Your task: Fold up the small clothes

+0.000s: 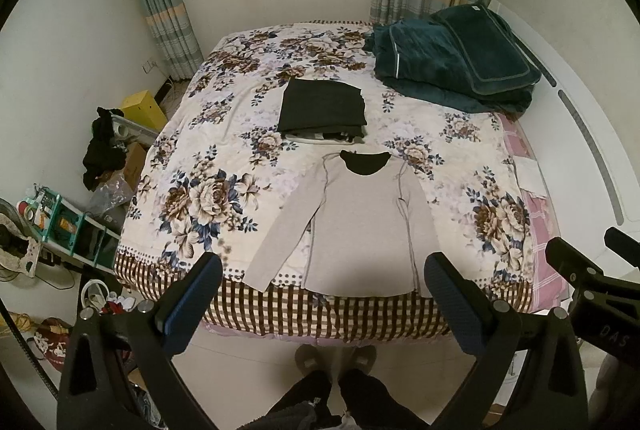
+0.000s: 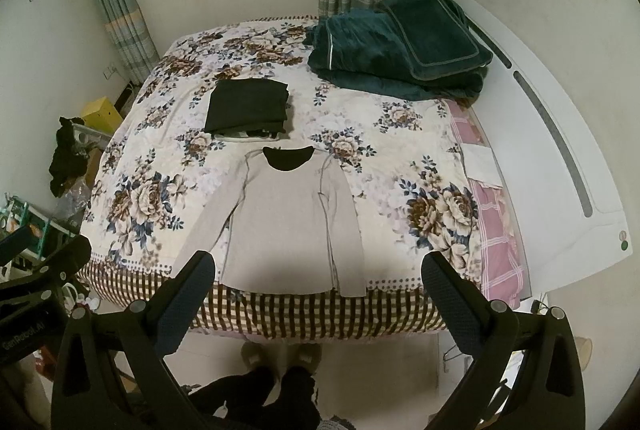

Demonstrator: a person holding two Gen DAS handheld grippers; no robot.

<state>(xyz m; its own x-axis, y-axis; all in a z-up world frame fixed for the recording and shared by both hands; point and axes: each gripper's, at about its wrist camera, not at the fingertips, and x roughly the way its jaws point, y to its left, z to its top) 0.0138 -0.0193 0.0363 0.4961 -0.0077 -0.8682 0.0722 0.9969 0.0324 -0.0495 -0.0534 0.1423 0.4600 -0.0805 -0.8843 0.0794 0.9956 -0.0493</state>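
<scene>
Left wrist view first: down by the wall stands a teal shelf rack [image 1: 60, 226] crowded with small things, a dark garment [image 1: 102, 150] slung over clutter behind it and a yellow box [image 1: 144, 108] further back. Next comes the bed [image 1: 192, 158] under its flowered cover, checked brown and white along the near edge. The left claw [image 1: 322, 296] hangs above that near edge with its two blue-padded fingers [image 1: 192, 304] spread wide and nothing between them. On the cover, close to the near edge and about mid-bed, a pale grey long-sleeved top [image 1: 360, 226] lies flat, dark neckline pointing toward the window, its hem reaching the checked border; one sleeve slants out to the left, the other lies along the body. Just beyond the collar sits a folded stack of clothes [image 1: 324, 108], dark on top, with lighter pieces showing underneath. Toward the far right corner a dark green blanket [image 1: 452, 62] is heaped with a matching cushion on it. In the right wrist view the right claw [image 2: 318, 292] hovers over the same edge, fingers equally wide apart and empty, with the white headboard [image 2: 560, 166] curving along the right. A person's dark-trousered legs and slippers show on the floor below.
</scene>
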